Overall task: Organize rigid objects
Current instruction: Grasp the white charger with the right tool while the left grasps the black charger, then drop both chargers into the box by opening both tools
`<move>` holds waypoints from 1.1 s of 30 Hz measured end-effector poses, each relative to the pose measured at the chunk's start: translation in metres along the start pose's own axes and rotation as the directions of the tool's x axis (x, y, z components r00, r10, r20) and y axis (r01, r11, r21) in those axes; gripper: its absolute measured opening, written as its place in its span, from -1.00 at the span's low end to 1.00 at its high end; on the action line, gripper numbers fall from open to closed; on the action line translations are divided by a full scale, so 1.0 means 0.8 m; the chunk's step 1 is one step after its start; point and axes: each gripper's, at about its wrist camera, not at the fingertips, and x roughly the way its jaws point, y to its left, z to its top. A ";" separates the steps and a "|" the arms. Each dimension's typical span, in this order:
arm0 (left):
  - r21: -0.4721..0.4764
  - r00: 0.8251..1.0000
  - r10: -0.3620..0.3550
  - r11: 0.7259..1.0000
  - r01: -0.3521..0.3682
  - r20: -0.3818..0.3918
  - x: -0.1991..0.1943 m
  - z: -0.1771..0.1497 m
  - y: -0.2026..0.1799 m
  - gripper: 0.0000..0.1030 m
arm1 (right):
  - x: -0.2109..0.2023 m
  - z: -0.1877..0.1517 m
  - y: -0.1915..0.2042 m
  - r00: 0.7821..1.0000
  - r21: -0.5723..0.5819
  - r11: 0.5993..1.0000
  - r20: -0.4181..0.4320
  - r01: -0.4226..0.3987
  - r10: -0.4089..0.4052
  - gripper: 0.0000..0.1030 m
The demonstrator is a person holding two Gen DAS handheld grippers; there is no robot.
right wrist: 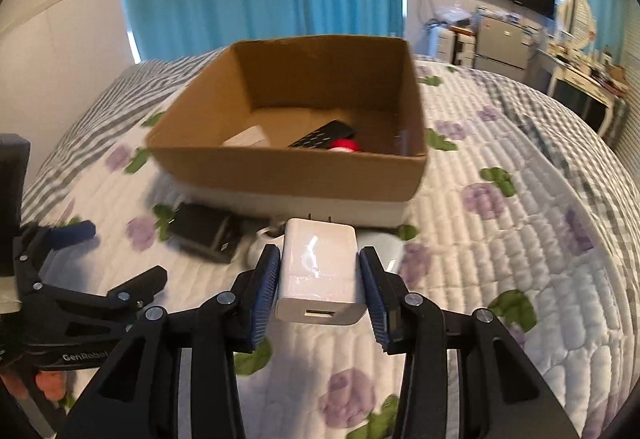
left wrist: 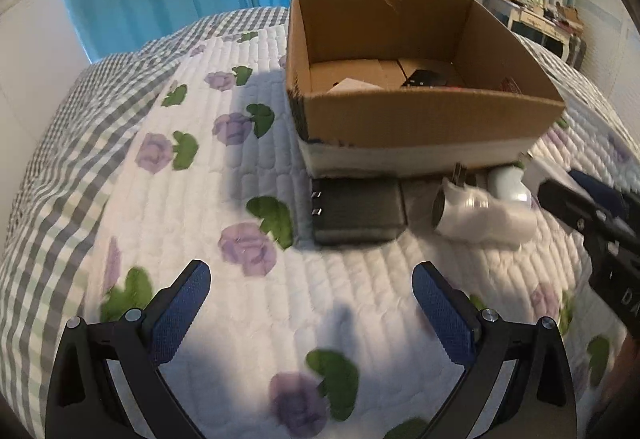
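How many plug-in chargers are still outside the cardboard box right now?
2: white charger clamped in the right tongs; black charger lies on the quilt before the box. Others may be hidden.

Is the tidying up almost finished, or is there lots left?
Partly done. A black remote and something red already lie in the cardboard box. The right gripper holds the white charger now. The black adapter and a white round thing still wait on the quilt; the left gripper is empty.

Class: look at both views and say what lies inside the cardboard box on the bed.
Inside the cardboard box: a black remote control, a red and white object and a white card or paper. The near wall hides the front of the floor.
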 end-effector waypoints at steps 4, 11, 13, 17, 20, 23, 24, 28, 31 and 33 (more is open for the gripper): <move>-0.052 0.999 -0.038 0.998 0.037 -0.024 0.024 0.017 -0.003 0.99 | 0.012 0.003 -0.009 0.998 0.007 0.998 -0.011 0.055 -0.055 -0.21; -0.041 0.999 -0.036 0.999 0.036 -0.004 0.057 0.024 -0.020 0.99 | 0.034 -0.001 -0.017 0.995 0.035 0.995 -0.057 0.089 -0.086 -0.21; -0.051 0.999 -0.037 0.998 0.037 0.006 0.064 0.025 -0.019 0.92 | 0.039 -0.001 -0.022 0.994 0.059 0.994 -0.070 0.087 -0.083 -0.21; -0.069 0.997 -0.083 0.994 0.083 0.010 0.074 0.023 -0.015 0.52 | 0.045 -0.001 -0.025 0.993 0.078 0.993 -0.078 0.089 -0.083 -0.21; -0.050 0.994 -0.106 0.993 0.107 0.020 0.072 0.019 -0.018 0.34 | 0.046 -0.002 -0.023 0.993 0.074 0.993 -0.083 0.093 -0.087 -0.21; -0.027 0.995 -0.099 0.995 0.099 0.026 0.065 0.015 -0.021 0.33 | 0.043 -0.001 -0.022 0.993 0.072 0.993 -0.074 0.092 -0.087 -0.21; -0.031 0.994 -0.103 0.994 0.104 0.027 0.060 0.013 -0.019 0.33 | 0.043 -0.001 -0.022 0.994 0.073 0.993 -0.071 0.092 -0.086 -0.21; -0.049 0.992 -0.120 0.991 0.121 0.032 0.037 0.007 -0.015 0.33 | 0.033 -0.003 -0.022 0.995 0.074 0.994 -0.052 0.084 -0.081 -0.21; -0.063 0.990 -0.138 0.988 0.140 0.036 0.019 0.002 -0.013 0.33 | 0.020 -0.003 -0.019 0.996 0.067 0.995 -0.035 0.079 -0.077 -0.21; -0.066 0.988 -0.146 0.987 0.149 0.044 0.001 -0.005 -0.013 0.33 | 0.010 -0.003 -0.016 0.997 0.057 0.995 -0.021 0.079 -0.078 -0.21</move>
